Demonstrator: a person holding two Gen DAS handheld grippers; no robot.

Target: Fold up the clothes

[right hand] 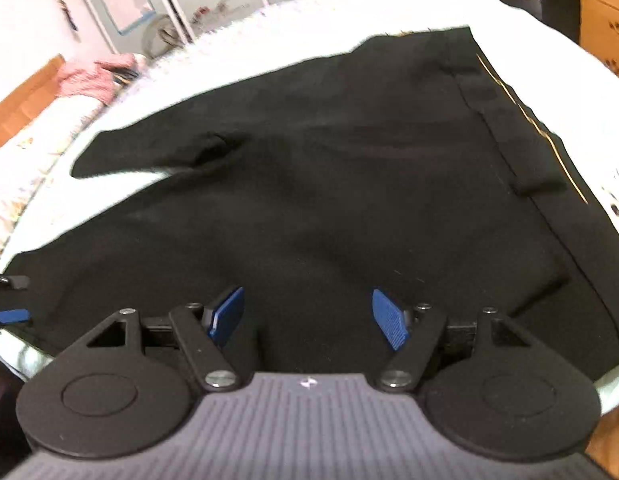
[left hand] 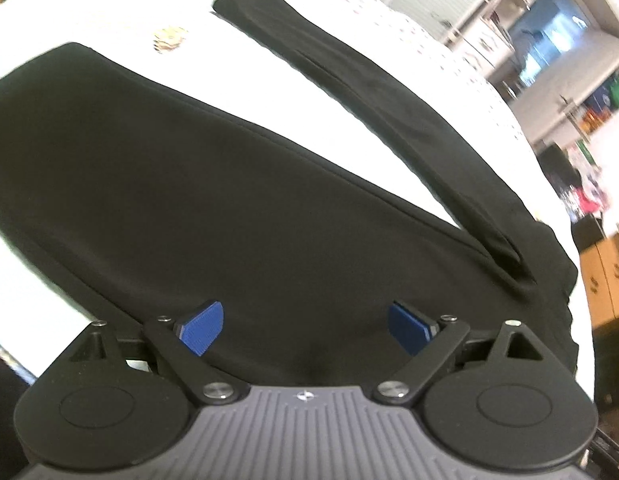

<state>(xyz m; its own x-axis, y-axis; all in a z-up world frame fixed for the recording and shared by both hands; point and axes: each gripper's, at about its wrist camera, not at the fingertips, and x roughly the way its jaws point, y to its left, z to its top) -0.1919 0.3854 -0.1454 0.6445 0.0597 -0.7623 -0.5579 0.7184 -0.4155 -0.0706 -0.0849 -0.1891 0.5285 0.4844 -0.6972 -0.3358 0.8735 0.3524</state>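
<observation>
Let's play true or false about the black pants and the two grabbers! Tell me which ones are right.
1. The black pants lie on a white bedcover. True.
2. The left gripper is pinching the pants. False: its jaws are open, holding nothing.
3. The right gripper is open. True.
4. The pants are red. False: they are black.
5. The waistband has a thin gold line. True.
</observation>
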